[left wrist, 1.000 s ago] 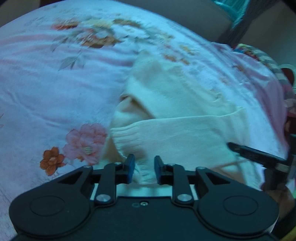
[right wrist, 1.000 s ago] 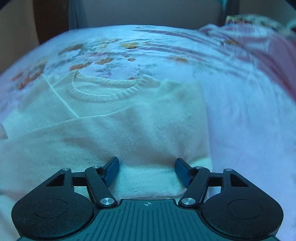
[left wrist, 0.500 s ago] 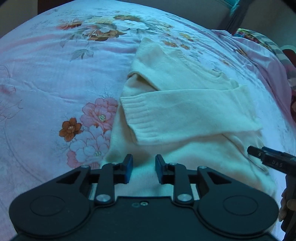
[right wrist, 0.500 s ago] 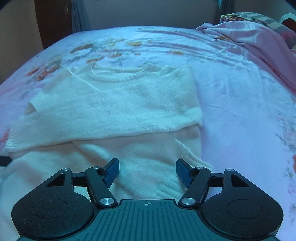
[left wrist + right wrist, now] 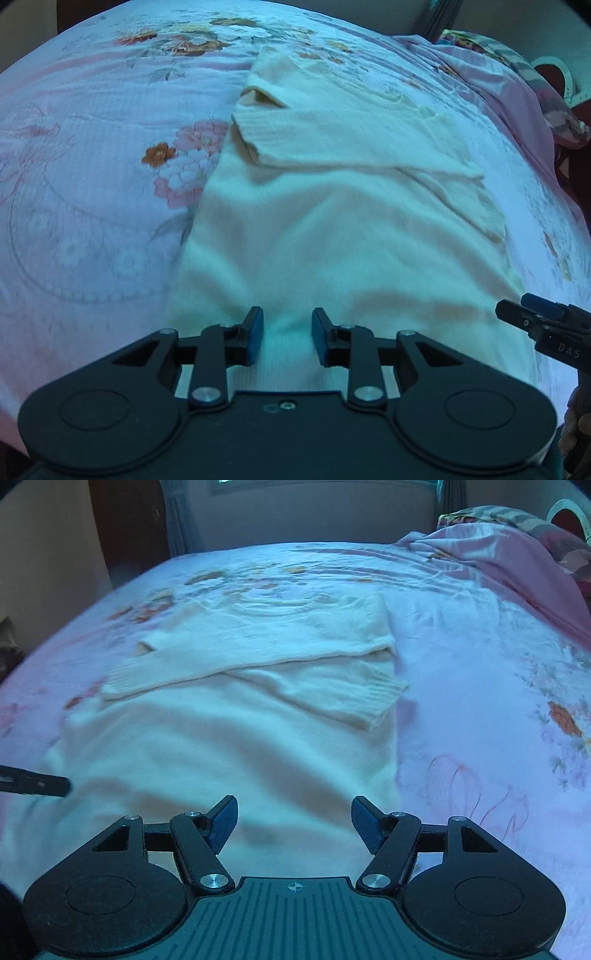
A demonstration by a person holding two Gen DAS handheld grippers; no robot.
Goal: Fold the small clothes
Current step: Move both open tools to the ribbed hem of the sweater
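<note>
Both pulled back toward the sweater's [image 5: 332, 229] near hem; left hand-held gripper [image 5: 287, 334] just opened narrow, right hand-held gripper [image 5: 293, 821] wide, both empty.

One sweater [image 5: 332, 229] lies on one bed [image 5: 92, 206], cream knit on a pink floral cover. It has two sleeves, both crossed over the chest: one cuff [image 5: 255, 136] at the left edge in the left wrist view, one cuff [image 5: 373, 698] at the right edge in the right wrist view. One round collar [image 5: 280, 605] shows. Two tongs are in view, the left [image 5: 287, 334] and the right [image 5: 293, 821] (each with two blue pads). One bunched pink quilt [image 5: 517, 557] sits at the bed's far corner.
</note>
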